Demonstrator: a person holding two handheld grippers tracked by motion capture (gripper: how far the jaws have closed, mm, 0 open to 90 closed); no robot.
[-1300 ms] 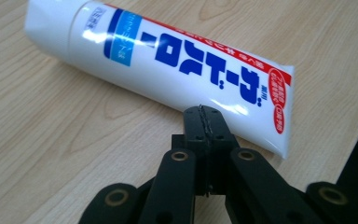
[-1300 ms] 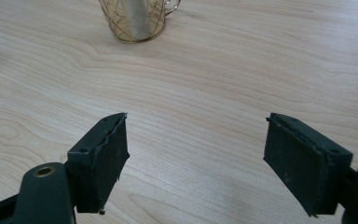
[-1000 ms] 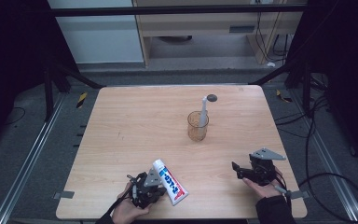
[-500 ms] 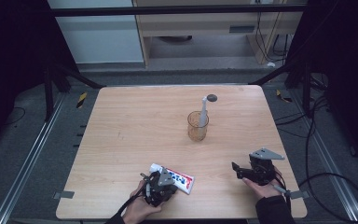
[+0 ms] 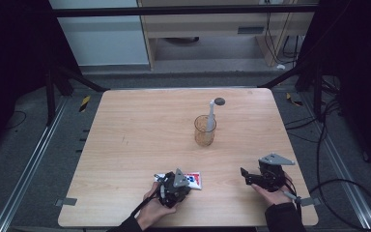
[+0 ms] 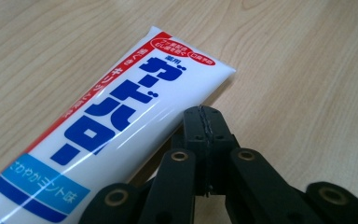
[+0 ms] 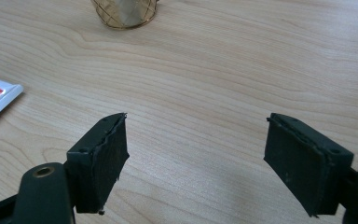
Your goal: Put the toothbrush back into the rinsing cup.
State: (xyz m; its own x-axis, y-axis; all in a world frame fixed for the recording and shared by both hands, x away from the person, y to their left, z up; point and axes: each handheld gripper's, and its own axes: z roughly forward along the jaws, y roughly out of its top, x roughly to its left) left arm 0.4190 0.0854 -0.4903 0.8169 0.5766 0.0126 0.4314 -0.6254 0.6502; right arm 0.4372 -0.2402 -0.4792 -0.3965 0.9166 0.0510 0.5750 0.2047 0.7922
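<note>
— Left gripper point(image 6: 205, 114): how were its jaws?
— Pressed together with nothing between them. In the left gripper view the toothpaste tube point(image 6: 107, 121) lay just beside the closed tips, its flat crimped end pointing away across the wooden table point(image 6: 307, 70). Whether the tips touched the tube I could not tell.
— And from above?
— In the high view the left gripper point(image 5: 175, 186) sat near the table's front edge, with the tube point(image 5: 189, 180) lying flat on the tabletop and jutting out toward the right.
— What about the right gripper point(image 7: 196, 154)?
— Spread wide, holding nothing, over bare wood. It was well apart from the tube, near the front right.
— Anything else?
— A wire mesh cup point(image 5: 205, 130) with a toothbrush point(image 5: 212, 112) standing in it, farther back.
</note>
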